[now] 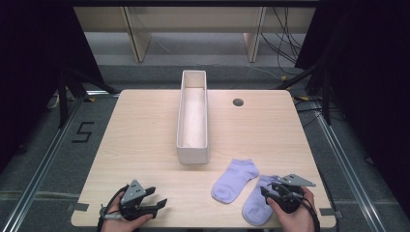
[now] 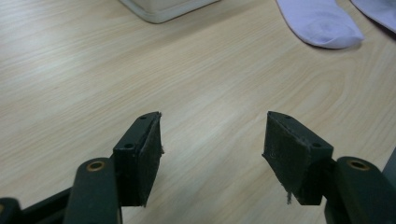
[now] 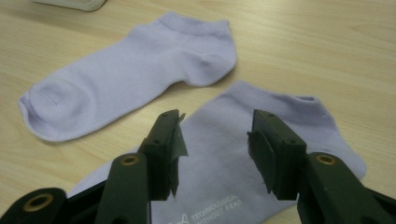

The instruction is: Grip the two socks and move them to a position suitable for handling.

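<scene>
While the right gripper (image 3: 215, 140) hangs with its jaws spread wide and nothing between them, the nearer lilac ankle sock (image 3: 261, 140) lies flat on the table directly beneath it, at the near right of the wooden tabletop (image 1: 145, 140) in the high view, its sole bearing small white printed lettering close to the gripper. Just beside that sock, to its left in the high view, lies the second lilac ankle sock (image 1: 235, 180), also flat, its cuff pointing away from the person and its toe toward the table's near edge; the two lie so close together that I cannot tell whether their edges touch. Neither sock is covered by anything, and bare wood surrounds them. Well apart from both, at the near left corner, the left gripper (image 1: 154, 195) is held in the person's left hand (image 1: 126, 220) with its jaws likewise parted and nothing held, over bare wood. Between the two sides, running away from the person along the table's middle, stands a long, narrow white box (image 1: 193, 116), open at the top, and nothing can be seen inside it. A small dark round cable hole (image 1: 238, 102) sits in the tabletop to the right of the box's far half.
</scene>
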